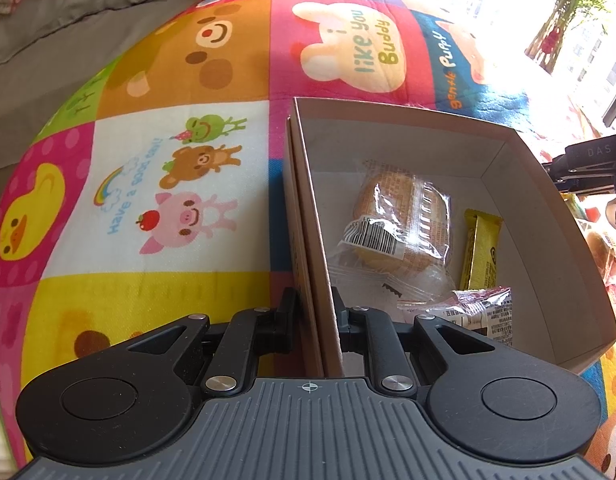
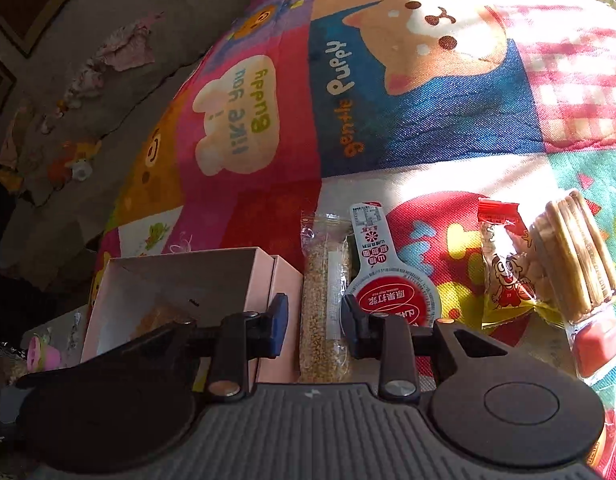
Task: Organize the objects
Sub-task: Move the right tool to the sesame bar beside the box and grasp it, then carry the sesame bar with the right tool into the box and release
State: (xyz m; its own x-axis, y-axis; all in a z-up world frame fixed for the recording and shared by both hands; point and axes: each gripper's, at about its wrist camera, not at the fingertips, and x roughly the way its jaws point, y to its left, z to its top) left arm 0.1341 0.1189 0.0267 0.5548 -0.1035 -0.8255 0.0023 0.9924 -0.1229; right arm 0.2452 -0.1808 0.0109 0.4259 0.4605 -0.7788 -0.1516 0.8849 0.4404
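the job looks about half done. three snacks already lie in the box (image 1: 407, 136): one round cake in a clear bag (image 1: 399, 224) straight ahead of the left gripper (image 1: 313, 300), one yellow bar (image 1: 481, 248) off to the right of the cake, and one crinkly clear packet with a red edge (image 1: 475, 304) close in, just right of the gripper. the left gripper is clamped on the box's near side wall, one finger outside and one inside, so it seems to be holding the box steady.

four snacks wait on the cartoon mat (image 2: 427, 128). the right gripper (image 2: 313, 320) is spread apart with a long grain bar (image 2: 323, 300) lying between its fingers. the fingers do not press the bar, so it is not picked up yet. just right of the bar is one red and white spoon-shaped packet (image 2: 387, 280), partly under the right finger. farther right is one red and yellow cartoon bag (image 2: 503, 268), and past it one stack of round biscuits in a clear wrap (image 2: 575, 256), touching that bag. the box sits just to the left of this gripper, near enough for a short carry.

so the count is three in and four out. i think the grain bar goes in next.
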